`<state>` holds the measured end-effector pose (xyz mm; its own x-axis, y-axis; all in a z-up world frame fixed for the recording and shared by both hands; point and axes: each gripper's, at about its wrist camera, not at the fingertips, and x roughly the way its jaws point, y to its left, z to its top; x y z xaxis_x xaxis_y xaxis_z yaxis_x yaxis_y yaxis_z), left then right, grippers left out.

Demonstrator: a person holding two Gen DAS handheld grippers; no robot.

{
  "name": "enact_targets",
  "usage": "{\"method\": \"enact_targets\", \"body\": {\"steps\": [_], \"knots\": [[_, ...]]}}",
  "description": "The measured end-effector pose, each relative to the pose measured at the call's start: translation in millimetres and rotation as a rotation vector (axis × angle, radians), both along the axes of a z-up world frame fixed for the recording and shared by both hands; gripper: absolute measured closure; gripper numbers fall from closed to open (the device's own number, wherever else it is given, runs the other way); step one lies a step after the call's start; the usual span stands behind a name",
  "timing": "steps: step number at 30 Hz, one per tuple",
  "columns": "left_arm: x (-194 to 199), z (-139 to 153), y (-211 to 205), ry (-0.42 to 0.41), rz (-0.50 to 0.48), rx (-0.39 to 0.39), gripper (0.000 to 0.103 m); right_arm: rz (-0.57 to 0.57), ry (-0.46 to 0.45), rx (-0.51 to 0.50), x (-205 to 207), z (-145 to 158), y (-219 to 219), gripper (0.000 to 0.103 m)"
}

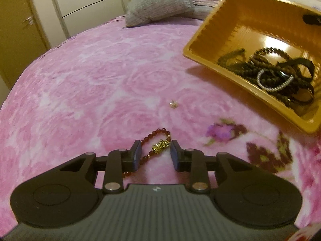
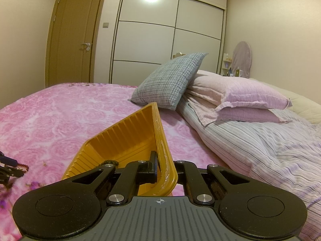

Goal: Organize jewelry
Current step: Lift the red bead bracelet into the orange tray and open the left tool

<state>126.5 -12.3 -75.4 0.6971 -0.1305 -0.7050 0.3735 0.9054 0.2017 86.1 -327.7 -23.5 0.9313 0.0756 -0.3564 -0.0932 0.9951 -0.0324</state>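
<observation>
A red bead bracelet with a gold charm point(image 1: 158, 146) lies on the pink rose blanket point(image 1: 100, 84). My left gripper point(image 1: 154, 153) is open, its jaws on either side of the gold charm. A small pale earring point(image 1: 173, 104) lies on the blanket further out. An orange plastic tray point(image 1: 208, 40) at the right holds several dark bead strings and a silver bangle point(image 1: 274, 80). My right gripper point(image 2: 165, 167) is shut on the tray's right wall point(image 2: 163, 152) and holds the tray tilted. The left gripper's tip point(image 2: 10, 167) and red beads point(image 2: 24, 166) show at the far left.
A grey checked pillow point(image 2: 170, 82) and two pink pillows point(image 2: 240, 100) lie at the head of the bed, with a striped quilt point(image 2: 270, 150) at the right. A white wardrobe point(image 2: 170, 30) and a brown door point(image 2: 74, 34) stand behind.
</observation>
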Motion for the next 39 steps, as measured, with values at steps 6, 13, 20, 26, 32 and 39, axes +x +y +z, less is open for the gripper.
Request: {"method": "enact_targets", "body": {"steps": [6,13,20,26,32,39], "knots": [[6.2,0.9,0.0,0.021,-0.091,0.042,0.075,-0.001,0.000,0.001,0.2,0.0,0.3,0.096],[13.0,1.9,-1.4,0.075,-0.148,0.038,0.089,0.000,0.001,0.000,0.6,-0.4,0.6,0.096],[8.3,6.0,-2.3,0.066,-0.114,0.023,0.091,-0.001,-0.001,0.000,0.7,-0.2,0.4,0.096],[-2.8,20.5,0.1,0.022,-0.052,-0.050,0.091,-0.001,0.000,0.000,0.6,-0.3,0.2,0.096],[-5.4,38.9,1.4,0.003,0.015,-0.114,0.091,0.001,-0.003,0.001,0.8,-0.1,-1.0,0.096],[-3.5,67.6,8.1,-0.019,0.069,-0.199,0.091,0.002,-0.003,0.000,0.9,0.3,-1.6,0.096]]}}
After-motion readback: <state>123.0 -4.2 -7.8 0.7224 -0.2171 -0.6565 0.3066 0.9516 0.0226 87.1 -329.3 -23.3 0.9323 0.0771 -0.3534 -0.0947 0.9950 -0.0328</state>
